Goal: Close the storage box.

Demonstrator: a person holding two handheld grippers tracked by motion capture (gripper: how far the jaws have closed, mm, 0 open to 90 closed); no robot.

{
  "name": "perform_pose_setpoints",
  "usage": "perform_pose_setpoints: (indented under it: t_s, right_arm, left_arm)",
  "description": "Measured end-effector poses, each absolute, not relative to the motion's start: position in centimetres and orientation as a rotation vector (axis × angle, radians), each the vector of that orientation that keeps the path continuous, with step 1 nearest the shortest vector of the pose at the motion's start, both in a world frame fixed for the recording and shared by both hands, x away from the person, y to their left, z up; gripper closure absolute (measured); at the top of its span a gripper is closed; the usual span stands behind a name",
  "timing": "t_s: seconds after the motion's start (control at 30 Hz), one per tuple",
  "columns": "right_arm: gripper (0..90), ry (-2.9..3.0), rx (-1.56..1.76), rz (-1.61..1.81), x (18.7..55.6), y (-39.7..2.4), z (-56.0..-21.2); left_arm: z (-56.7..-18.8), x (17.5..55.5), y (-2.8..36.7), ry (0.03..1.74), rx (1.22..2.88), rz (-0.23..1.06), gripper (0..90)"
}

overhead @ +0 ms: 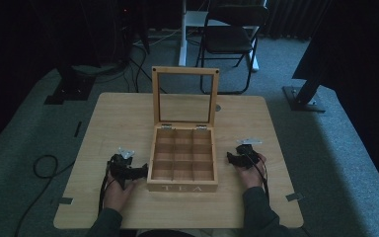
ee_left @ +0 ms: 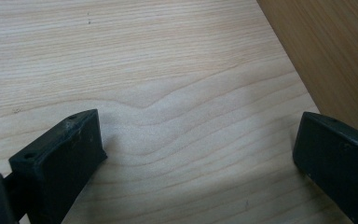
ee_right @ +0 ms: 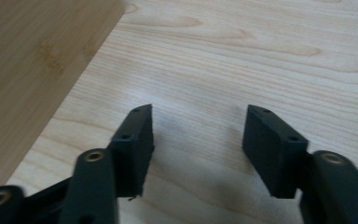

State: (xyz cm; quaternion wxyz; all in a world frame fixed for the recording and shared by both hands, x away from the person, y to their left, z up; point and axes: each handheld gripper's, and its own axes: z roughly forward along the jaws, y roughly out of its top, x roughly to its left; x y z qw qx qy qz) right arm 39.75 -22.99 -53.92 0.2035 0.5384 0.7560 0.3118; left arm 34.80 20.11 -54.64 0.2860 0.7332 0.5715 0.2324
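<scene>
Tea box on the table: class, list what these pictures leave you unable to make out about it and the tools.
- Tea box compartments: the high view is too dim and small to tell if the wells hold anything.
- Lid pane: high view; glass or bare opening, unclear.
- Left gripper view: the edge cuts off the box wall.
- Right gripper view: the box side is blurred and cropped.
</scene>
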Motion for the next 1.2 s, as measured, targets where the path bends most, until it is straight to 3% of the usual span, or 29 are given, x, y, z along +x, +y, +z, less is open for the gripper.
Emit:
perform_pose_setpoints:
  t_s: [0.47,1.2]
  right_arm:
    - [51.1,2.096,1.497,0.899,39.0,-23.2,-52.0]
    - [49.0,2.094,1.353,0.970,40.0,-20.5,-46.3]
  left_arm:
    - [-54.6,34.8,20.1,1.528,1.959,0.621,1.6]
    - [-54.7,34.8,20.1,1.526,1.957,0.622,1.6]
